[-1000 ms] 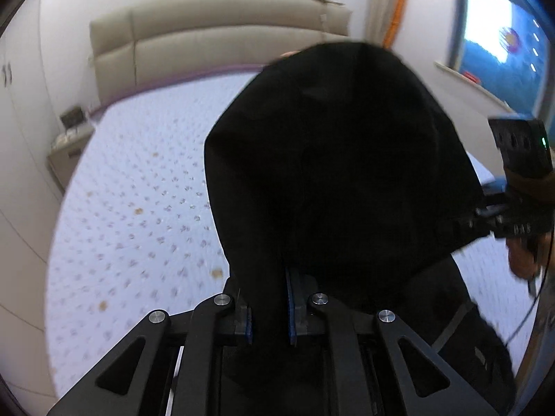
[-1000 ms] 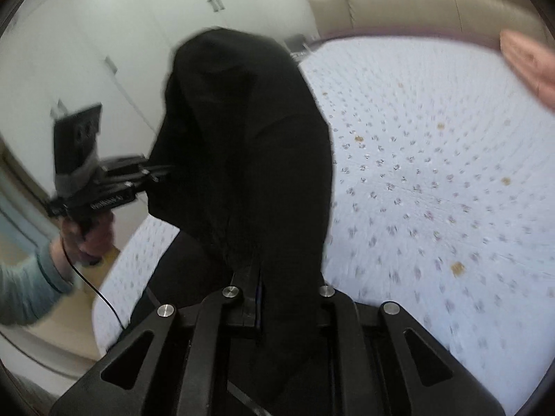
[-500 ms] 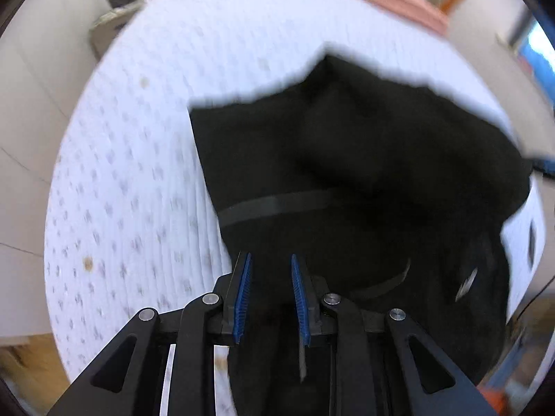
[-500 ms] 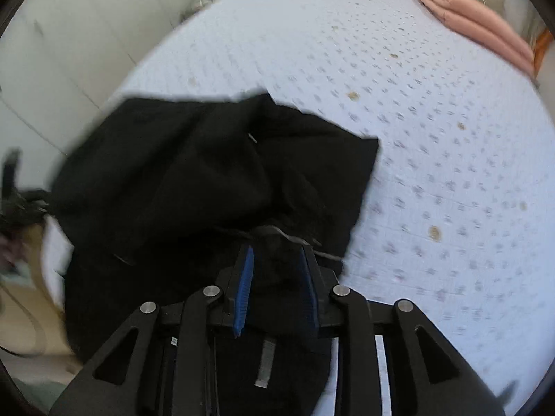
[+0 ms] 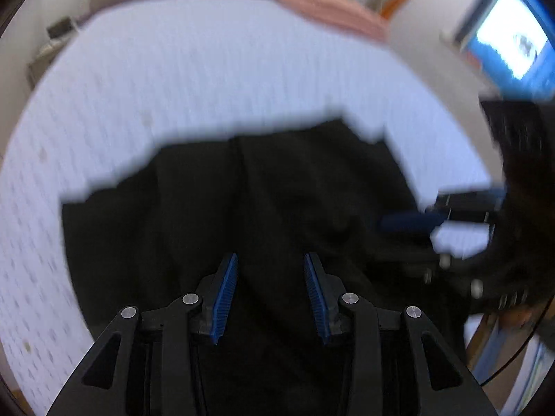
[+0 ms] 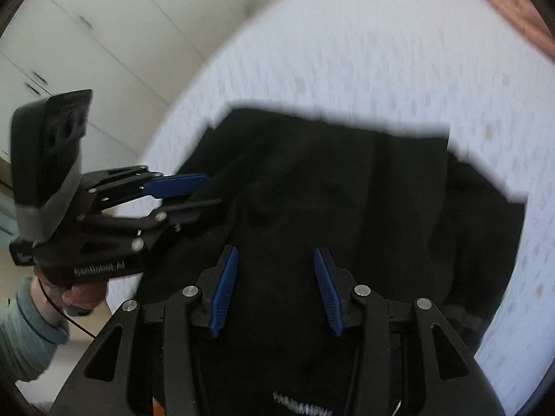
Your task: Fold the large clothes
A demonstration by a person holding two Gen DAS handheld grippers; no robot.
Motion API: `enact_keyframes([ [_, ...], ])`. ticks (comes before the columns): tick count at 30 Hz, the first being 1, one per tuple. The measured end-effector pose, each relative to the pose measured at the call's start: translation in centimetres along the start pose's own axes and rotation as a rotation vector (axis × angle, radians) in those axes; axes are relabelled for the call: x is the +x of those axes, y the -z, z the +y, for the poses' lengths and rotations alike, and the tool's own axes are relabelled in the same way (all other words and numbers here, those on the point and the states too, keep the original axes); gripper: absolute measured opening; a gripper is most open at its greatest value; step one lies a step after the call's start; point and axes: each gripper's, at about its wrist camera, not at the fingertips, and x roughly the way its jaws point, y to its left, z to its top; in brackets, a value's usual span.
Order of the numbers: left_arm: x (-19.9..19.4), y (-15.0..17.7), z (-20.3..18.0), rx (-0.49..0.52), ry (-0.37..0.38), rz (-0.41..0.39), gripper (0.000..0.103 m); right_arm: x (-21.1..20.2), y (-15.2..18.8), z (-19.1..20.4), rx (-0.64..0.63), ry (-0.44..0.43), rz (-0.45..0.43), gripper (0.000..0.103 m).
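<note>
1. The blue pads (image 5: pixel 225 294) of the left gripper (image 5: pixel 271 293) are seen parted and opening wider; black cloth lies below and between them, but neither pad is pressed on it.
2. The right gripper (image 6: pixel 275 289) is in the same condition: its jaws are spreading, its blue pads (image 6: pixel 327 291) stand clear of the fabric, and nothing is pinched.
3. The black garment (image 5: pixel 277 190) is spread on the bed (image 5: pixel 173 86), directly under both grippers (its far edge is blurred, so the exact outline cannot be made out). In the right wrist view the garment (image 6: pixel 329 180) is shown lying in several overlapping layers, with a straight fold line running away from the camera.
4. The bed is covered by a pale sheet (image 6: pixel 381 52) printed with small spots.
5. In the right wrist view the left gripper (image 6: pixel 194 192) is seen from the side at the garment's left edge, held by a hand (image 6: pixel 81 293) in a light blue-grey sleeve (image 6: pixel 24 339).
6. In the left wrist view the right gripper (image 5: pixel 412 230) appears at the garment's right edge, heavily blurred.
7. Something pink (image 5: pixel 329 10) lies at the far end of the bed, white cupboard doors (image 6: pixel 69 34) stand beside it, and a bright window (image 5: pixel 513 45) is seen at upper right.
</note>
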Motion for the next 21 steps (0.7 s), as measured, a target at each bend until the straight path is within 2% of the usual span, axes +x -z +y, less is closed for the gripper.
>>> enact_keyframes([
  [1,1.7,1.6,-0.4,0.018,-0.017,0.047,0.041,1.8,1.2,-0.2,0.009,0.036,0.055,0.049],
  [2,3.0,3.8,-1.1,0.036,-0.043,0.063,0.041,3.6,2.5,-0.6,0.027,0.066,0.102,0.049],
  [3,4.1,4.4,-1.1,0.038,-0.058,0.059,0.041,5.0,3.3,-1.2,0.047,0.077,0.12,0.049],
  [6,5.5,4.9,-1.0,0.019,-0.081,0.007,0.041,6.7,4.3,-2.7,0.113,0.058,0.07,0.045],
  [9,4.8,4.0,-0.1,-0.031,-0.041,0.018,0.041,5.9,4.0,-3.2,0.177,0.025,0.066,0.045],
  [12,2.7,3.4,0.7,-0.026,-0.011,0.009,0.041,3.5,4.0,-3.2,0.19,-0.006,0.047,0.046],
  [15,0.0,3.5,1.2,-0.025,-0.017,-0.028,0.041,-1.1,4.2,-2.8,0.221,-0.031,-0.064,0.047],
  [18,-2.0,3.5,2.3,-0.084,0.003,-0.074,0.041,-3.4,3.0,-2.4,0.212,0.06,-0.141,0.047],
  [20,-2.6,3.9,2.8,-0.12,0.01,-0.091,0.041,-2.2,2.1,-2.5,0.195,0.101,-0.134,0.048],
  [21,-1.5,3.7,3.4,-0.143,0.008,-0.062,0.041,-1.1,1.7,-2.2,0.188,0.132,-0.114,0.048],
])
